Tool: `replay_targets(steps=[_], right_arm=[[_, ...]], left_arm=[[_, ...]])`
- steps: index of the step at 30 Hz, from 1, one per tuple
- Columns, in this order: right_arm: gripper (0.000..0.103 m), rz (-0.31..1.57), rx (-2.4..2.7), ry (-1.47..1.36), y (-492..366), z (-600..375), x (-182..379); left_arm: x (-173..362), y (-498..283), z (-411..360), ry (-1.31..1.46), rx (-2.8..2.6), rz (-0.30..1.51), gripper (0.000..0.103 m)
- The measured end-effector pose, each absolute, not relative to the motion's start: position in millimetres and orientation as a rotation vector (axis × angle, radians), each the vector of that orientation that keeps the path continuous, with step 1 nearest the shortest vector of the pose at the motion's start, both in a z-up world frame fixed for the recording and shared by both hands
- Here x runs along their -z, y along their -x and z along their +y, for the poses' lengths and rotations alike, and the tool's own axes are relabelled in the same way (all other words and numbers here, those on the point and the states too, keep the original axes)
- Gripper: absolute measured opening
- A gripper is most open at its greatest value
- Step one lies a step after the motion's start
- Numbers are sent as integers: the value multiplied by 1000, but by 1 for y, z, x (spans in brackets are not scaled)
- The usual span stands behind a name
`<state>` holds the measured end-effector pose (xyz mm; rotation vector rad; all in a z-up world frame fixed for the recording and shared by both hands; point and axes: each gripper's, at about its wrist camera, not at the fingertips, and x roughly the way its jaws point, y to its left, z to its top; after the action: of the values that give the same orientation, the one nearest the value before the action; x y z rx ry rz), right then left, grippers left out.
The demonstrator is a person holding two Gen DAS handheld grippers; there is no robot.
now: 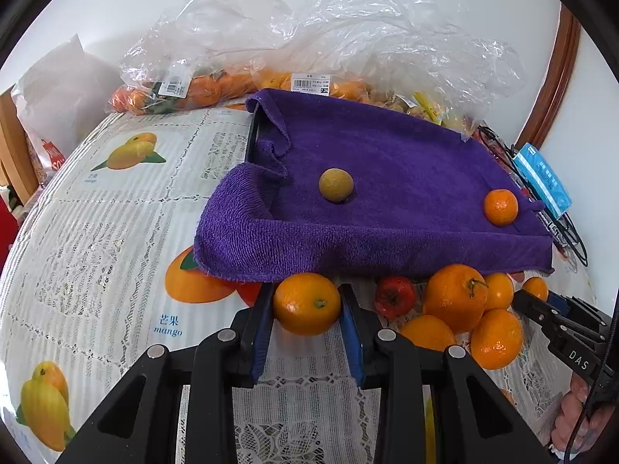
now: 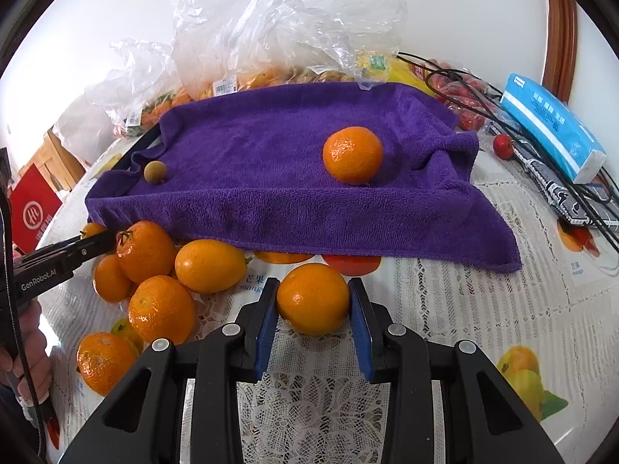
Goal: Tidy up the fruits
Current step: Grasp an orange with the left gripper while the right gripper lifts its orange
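Note:
A purple towel [image 1: 387,178] covers a tray; it also shows in the right wrist view [image 2: 294,170]. On it lie a small yellow-green fruit [image 1: 336,185] [image 2: 155,172] and a mandarin [image 1: 500,207] [image 2: 353,154]. My left gripper [image 1: 307,305] is shut on an orange [image 1: 306,303] just in front of the towel's edge. My right gripper [image 2: 313,299] is shut on another orange [image 2: 312,298] in front of the towel. A pile of oranges [image 1: 456,303] [image 2: 162,270] and a small red fruit [image 1: 394,295] lie between the two grippers.
Plastic bags of fruit [image 1: 216,85] [image 2: 240,73] lie behind the towel. A blue tissue pack [image 2: 549,127] [image 1: 541,179], black cables [image 2: 503,116] and a small red fruit [image 2: 503,145] are at the right. The fruit-print tablecloth [image 1: 96,232] covers the round table.

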<state>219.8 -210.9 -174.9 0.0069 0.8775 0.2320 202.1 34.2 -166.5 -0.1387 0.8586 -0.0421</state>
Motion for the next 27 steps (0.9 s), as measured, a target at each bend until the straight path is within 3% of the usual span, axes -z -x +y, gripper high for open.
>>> replay_targets(steps=[19, 27], right_arm=[[35, 830, -210, -111, -205, -227, 159], [35, 776, -221, -103, -190, -222, 130]], left_arm=[[155, -181, 37, 155, 73, 847, 31], [121, -162, 37, 167, 62, 780, 31]])
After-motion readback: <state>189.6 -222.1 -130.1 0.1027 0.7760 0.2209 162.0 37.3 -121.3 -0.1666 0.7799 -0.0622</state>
